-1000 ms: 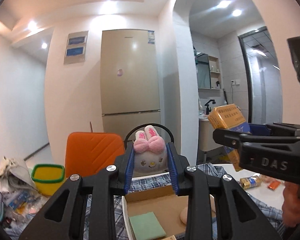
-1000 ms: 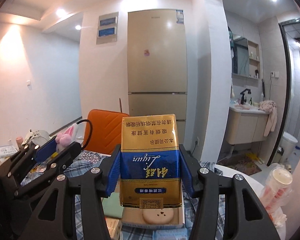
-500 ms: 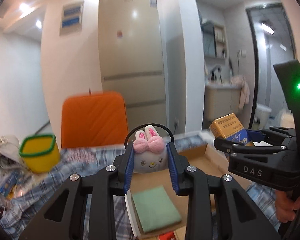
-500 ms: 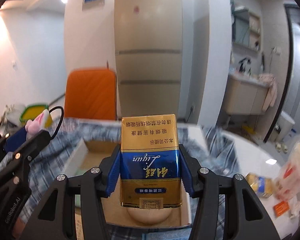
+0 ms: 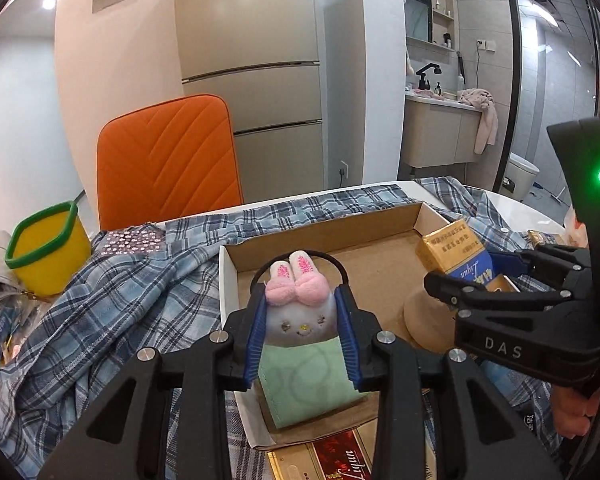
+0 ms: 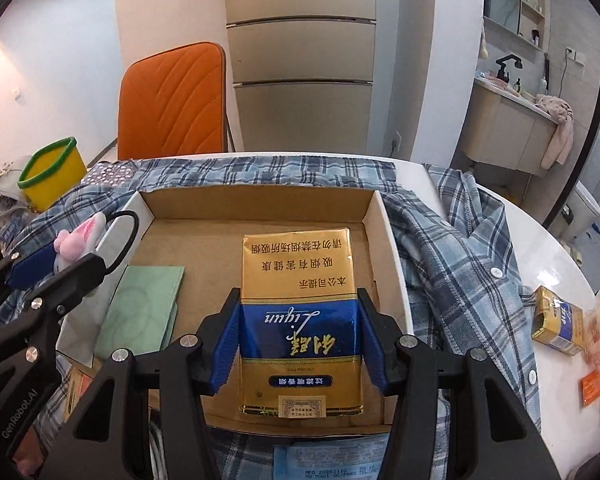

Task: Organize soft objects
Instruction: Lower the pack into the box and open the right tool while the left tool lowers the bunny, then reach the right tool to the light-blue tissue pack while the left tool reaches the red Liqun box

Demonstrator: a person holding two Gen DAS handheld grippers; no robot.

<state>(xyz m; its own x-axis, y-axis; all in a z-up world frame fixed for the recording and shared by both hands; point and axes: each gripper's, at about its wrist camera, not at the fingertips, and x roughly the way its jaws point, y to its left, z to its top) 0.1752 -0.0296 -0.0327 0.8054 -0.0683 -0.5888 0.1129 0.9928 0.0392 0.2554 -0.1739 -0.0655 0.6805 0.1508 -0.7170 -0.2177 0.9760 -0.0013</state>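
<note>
A grey plush bunny [image 5: 296,322] with pink ears and a black loop sits between the blue pads of my left gripper [image 5: 301,299]. The jaws are opening but the pads still touch its sides. It hangs just over a folded green cloth [image 5: 312,384] in the left part of an open cardboard box [image 5: 320,236]. My right gripper [image 6: 299,296] is shut on a gold and blue soft pack [image 6: 300,276], held low over the right part of the box [image 6: 256,200]. From that side the left gripper [image 6: 60,258] and the bunny [image 6: 76,238] show at the box's left wall.
The box lies on a blue plaid shirt [image 6: 452,256] spread over a white table. A beige round thing [image 5: 424,320] lies inside it. An orange chair [image 5: 168,160] and a yellow tub [image 5: 46,252] stand behind. A small gold pack [image 6: 556,320] lies at the right.
Both grippers have come down and tilted from facing the fridge to hanging low over the box. Each still carries its load, the bunny on the left and the pack on the right.
</note>
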